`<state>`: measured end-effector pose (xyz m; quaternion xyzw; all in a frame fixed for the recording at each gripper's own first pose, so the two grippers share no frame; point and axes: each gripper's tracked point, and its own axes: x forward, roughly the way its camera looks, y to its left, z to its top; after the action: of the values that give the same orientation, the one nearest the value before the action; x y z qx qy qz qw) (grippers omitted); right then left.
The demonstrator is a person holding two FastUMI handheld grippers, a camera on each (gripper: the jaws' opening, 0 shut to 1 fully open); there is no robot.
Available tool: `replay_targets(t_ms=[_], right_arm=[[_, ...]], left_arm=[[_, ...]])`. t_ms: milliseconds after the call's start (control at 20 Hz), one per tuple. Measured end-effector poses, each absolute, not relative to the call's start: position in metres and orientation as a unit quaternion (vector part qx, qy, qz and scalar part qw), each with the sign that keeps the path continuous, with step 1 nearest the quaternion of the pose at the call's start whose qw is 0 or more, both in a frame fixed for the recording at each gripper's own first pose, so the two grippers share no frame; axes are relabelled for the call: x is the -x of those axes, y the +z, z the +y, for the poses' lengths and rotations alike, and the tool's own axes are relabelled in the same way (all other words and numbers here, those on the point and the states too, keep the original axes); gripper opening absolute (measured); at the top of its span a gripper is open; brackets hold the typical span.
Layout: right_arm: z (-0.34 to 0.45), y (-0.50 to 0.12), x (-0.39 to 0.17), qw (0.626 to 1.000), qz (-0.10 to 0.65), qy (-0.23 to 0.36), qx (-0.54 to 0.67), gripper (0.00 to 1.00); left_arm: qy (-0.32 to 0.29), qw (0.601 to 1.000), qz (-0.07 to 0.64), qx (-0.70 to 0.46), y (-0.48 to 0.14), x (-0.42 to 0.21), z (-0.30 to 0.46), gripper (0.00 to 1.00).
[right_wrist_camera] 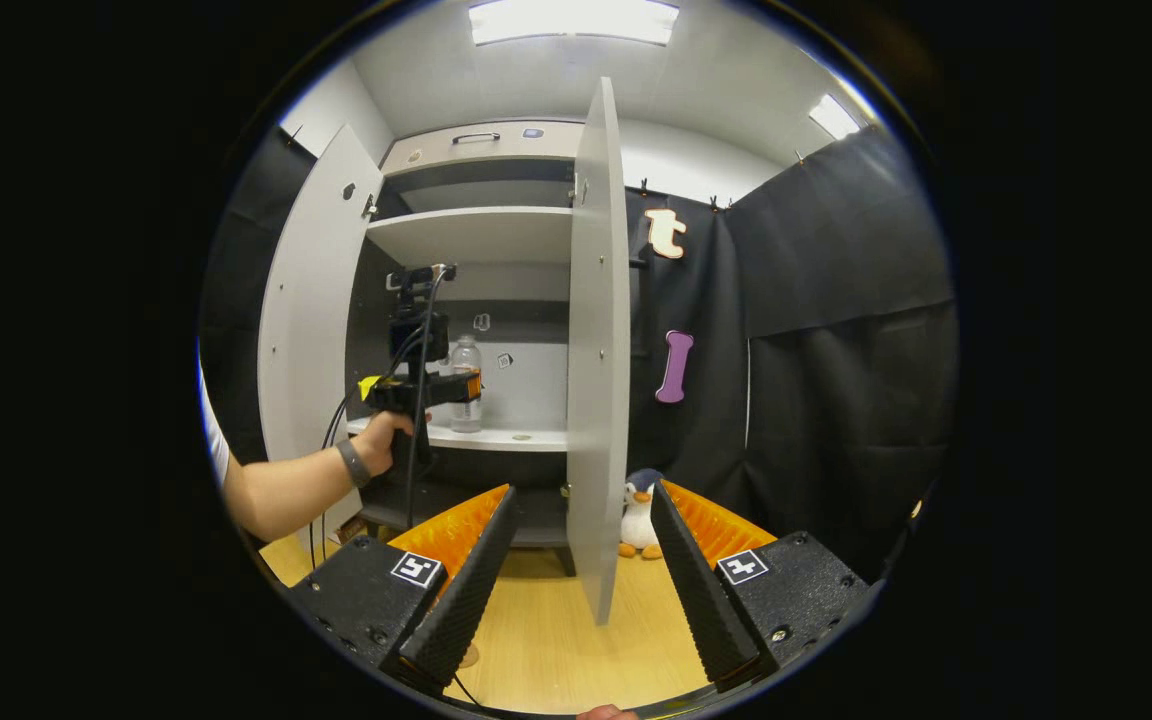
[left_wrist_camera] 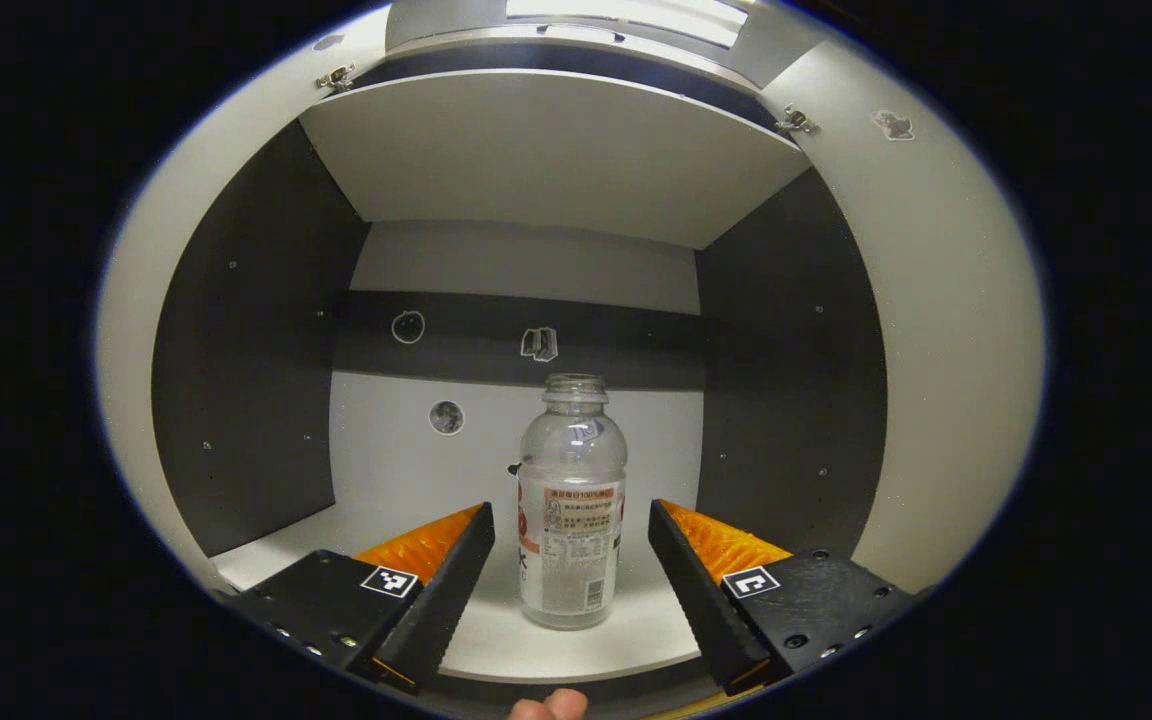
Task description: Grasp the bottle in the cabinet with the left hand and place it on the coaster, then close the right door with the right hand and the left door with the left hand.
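A clear, capless bottle (left_wrist_camera: 572,500) with a printed label stands upright on the white cabinet shelf (left_wrist_camera: 576,650). My left gripper (left_wrist_camera: 568,535) is open, its fingers on either side of the bottle without touching it. In the right gripper view the bottle (right_wrist_camera: 466,385) stands on the shelf (right_wrist_camera: 496,437), and a hand holds the left gripper (right_wrist_camera: 471,385) up to it. My right gripper (right_wrist_camera: 581,520) is open and holds nothing, back from the cabinet, with the edge of the open right door (right_wrist_camera: 596,350) in line between its fingers. The left door (right_wrist_camera: 311,330) also stands open.
An upper shelf (left_wrist_camera: 546,150) hangs over the bottle, with dark side walls (left_wrist_camera: 246,380) close on both sides. A plush penguin (right_wrist_camera: 639,515) sits on the wooden floor (right_wrist_camera: 556,630) by the right door. Black cloth (right_wrist_camera: 836,380) closes off the right side.
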<state>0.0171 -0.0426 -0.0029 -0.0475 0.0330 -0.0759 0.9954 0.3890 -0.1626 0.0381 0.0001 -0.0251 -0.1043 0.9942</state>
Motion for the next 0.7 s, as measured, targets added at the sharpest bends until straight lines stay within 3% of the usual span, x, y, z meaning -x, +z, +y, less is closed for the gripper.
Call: replay_targets(t_ms=[450, 600, 700], right_arm=[[-0.048, -0.01, -0.008, 0.995, 0.046, -0.078, 0.031, 0.83], [-0.046, -0.01, -0.007, 0.996, 0.045, -0.075, 0.025, 0.83], [-0.046, -0.009, -0.007, 0.996, 0.04, -0.072, 0.026, 0.83]], left_arm=[[-0.093, 0.995, 0.004, -0.02, 0.035, -0.429, -0.175, 0.95], [-0.098, 0.995, 0.009, -0.019, 0.034, -0.428, -0.174, 0.78], [-0.105, 0.994, 0.011, -0.01, 0.038, -0.418, -0.171, 0.78]])
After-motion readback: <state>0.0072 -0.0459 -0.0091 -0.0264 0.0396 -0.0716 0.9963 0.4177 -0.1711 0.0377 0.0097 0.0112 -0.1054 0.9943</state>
